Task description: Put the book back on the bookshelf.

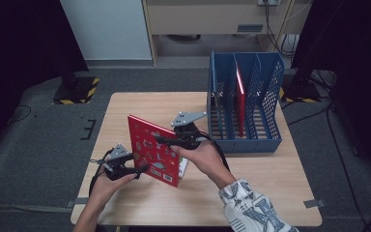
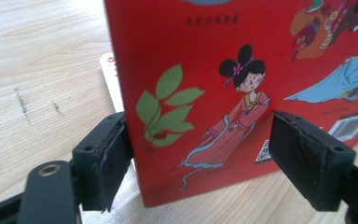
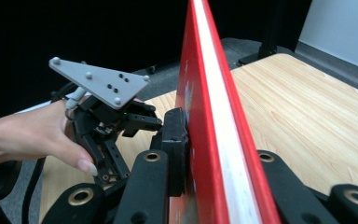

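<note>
Writing on the red book (image 2: 205,70) is scant: a short line of small dark characters near the top of its cover, too small to read, plus a square code patch low on the cover, near the picture of a girl in a pink robe and a spray of green leaves. You hold this book upright on its lower edge near the middle of the worktop (image 1: 270,193), cover turned toward 7 o'clock.

Your right hand-held gripper (image 3: 209,186) is clamped on the book's edge, a pad pressed to the red cover on each side of the white page block. Your left hand-held gripper (image 2: 200,163) stands wide at the book's 8 o'clock corner; one pad sits by the spine edge, the other is apart from the cover, so nothing is gripped there.

A pale card or sheet (image 2: 109,77) lies flat behind the book. At 2 o'clock on the worktop stands a blue slotted file rack (image 1: 270,82) with another red book (image 1: 240,99) upright in a middle slot. Black stands rise off the floor beyond both far corners.
</note>
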`<state>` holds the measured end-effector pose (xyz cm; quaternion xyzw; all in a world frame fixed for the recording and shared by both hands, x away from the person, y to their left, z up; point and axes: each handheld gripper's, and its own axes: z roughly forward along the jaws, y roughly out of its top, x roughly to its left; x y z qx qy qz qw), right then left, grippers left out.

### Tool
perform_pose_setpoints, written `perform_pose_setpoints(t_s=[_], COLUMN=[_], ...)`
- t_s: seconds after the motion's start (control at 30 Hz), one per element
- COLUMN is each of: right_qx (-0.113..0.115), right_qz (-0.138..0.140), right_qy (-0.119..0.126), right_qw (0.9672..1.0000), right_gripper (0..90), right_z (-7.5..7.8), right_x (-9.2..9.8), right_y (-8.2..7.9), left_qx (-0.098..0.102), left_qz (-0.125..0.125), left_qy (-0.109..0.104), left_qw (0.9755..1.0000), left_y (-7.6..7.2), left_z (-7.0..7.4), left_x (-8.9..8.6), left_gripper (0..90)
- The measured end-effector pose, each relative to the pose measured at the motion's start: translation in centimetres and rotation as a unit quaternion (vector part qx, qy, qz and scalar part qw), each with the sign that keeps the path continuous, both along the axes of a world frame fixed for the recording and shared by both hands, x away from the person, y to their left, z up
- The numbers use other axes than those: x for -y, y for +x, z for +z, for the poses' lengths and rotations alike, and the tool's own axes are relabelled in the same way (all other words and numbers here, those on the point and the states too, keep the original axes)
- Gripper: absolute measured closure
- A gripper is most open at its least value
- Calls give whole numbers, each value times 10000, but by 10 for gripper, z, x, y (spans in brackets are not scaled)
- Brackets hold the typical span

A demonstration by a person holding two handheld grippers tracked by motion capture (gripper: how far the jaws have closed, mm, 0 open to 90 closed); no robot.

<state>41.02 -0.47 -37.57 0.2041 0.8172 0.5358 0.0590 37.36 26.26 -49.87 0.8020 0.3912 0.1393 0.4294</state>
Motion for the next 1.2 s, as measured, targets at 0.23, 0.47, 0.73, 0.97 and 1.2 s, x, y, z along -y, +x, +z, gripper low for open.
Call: perform_pose_setpoints(t_s=[0.23, 0.47, 0.73, 0.97, 1.2], right_qx=[131, -11, -123, -60, 132], right_qz=[92, -2, 29, 11, -39], right_qy=[115, 190, 308, 314, 338], right_qw=[9998, 9998, 9994, 9995, 9993], right_gripper=[720, 753, 793, 797, 797], right_z=[-2, -16, -17, -13, 8], right_x=[-4, -5, -4, -8, -6], right_y=[-7, -7, -4, -7, -10], left_qx=[2, 4, 71, 91, 82], left_qz=[-8, 8, 161, 339, 407], left_qy=[12, 6, -121, -228, -251], left_qw=[10000, 10000, 9998, 9991, 9988], left_y=[-1, -1, -1, -3, -3], left_z=[0, 0, 3, 5, 4], left_x=[1, 1, -8, -22, -25], left_gripper=[208, 208, 187, 179, 175])
